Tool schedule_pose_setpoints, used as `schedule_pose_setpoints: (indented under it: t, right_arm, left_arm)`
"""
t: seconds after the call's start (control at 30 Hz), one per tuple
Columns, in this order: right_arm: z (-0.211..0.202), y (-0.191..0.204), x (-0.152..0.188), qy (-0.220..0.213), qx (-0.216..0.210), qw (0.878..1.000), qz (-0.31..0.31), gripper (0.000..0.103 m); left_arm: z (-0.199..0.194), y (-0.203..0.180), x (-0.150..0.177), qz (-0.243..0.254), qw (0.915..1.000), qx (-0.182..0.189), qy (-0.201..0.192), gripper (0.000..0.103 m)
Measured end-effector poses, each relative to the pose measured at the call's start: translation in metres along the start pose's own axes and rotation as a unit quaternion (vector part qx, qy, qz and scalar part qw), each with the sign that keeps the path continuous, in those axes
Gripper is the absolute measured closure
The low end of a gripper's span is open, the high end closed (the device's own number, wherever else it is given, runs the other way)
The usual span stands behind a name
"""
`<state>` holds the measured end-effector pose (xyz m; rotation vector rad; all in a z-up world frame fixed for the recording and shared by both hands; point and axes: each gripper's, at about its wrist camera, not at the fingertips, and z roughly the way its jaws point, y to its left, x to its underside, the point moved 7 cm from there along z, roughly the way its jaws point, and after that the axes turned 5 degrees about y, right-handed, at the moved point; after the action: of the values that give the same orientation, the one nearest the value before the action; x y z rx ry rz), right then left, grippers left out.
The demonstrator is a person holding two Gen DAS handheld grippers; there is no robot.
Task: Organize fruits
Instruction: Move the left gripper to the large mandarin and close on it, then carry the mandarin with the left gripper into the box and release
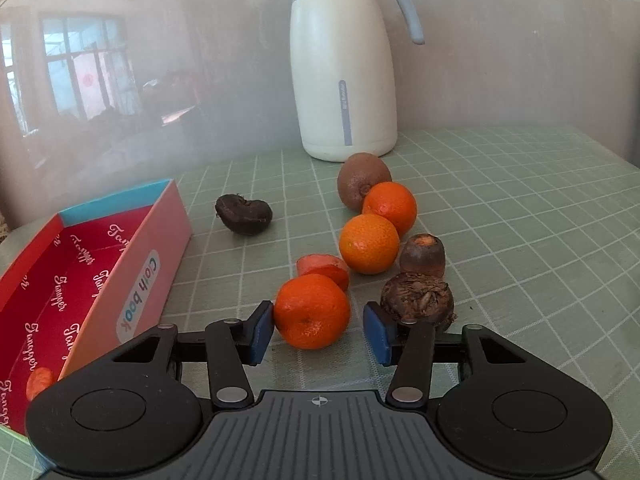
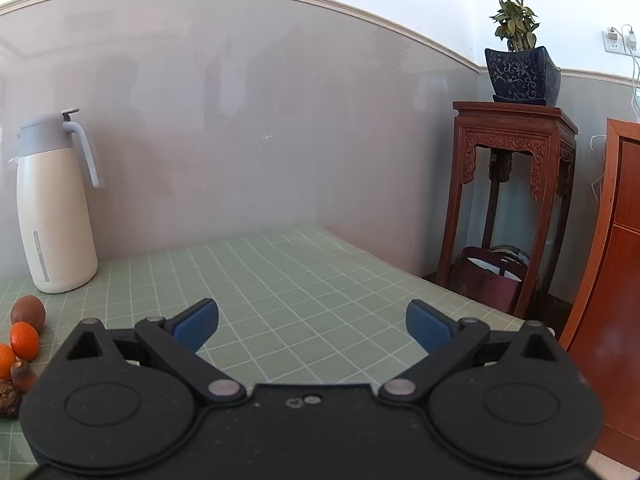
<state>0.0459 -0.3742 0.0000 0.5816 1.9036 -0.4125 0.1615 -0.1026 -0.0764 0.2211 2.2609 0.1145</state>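
At the lower centre, the left gripper (image 1: 319,330) brackets 1 orange (image 1: 311,311), its left pad touching, the other apart. The red box (image 1: 132,280) waits lower left. The right gripper (image 2: 312,326) hangs wide apart, empty.

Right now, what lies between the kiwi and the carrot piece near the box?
Two oranges, touching: one against the kiwi, the other beside the carrot piece. The left wrist view shows this.
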Motion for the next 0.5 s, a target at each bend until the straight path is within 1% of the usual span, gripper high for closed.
schedule_pose_setpoints:
  t: [0.03,0.13,0.2,0.5]
  right_arm:
    - [0.000,0.000,0.000,0.000,0.000,1.000,0.001,0.002]
    - [0.002,-0.002,0.000,0.002,-0.002,1.000,0.002,0.002]
    - [0.002,-0.001,0.000,0.004,-0.005,1.000,0.003,0.002]
    - [-0.001,0.012,-0.001,0.001,-0.024,1.000,-0.010,0.002]
  left_arm:
    - [0.000,0.001,0.000,-0.001,1.0000,-0.003,-0.001,0.063]
    - [0.000,0.003,-0.001,-0.010,0.9999,0.002,0.000,0.063]
    - [-0.002,0.003,-0.001,-0.009,0.9999,-0.002,-0.004,0.063]
    - [-0.018,0.009,-0.005,-0.010,0.9992,-0.016,-0.036,0.063]
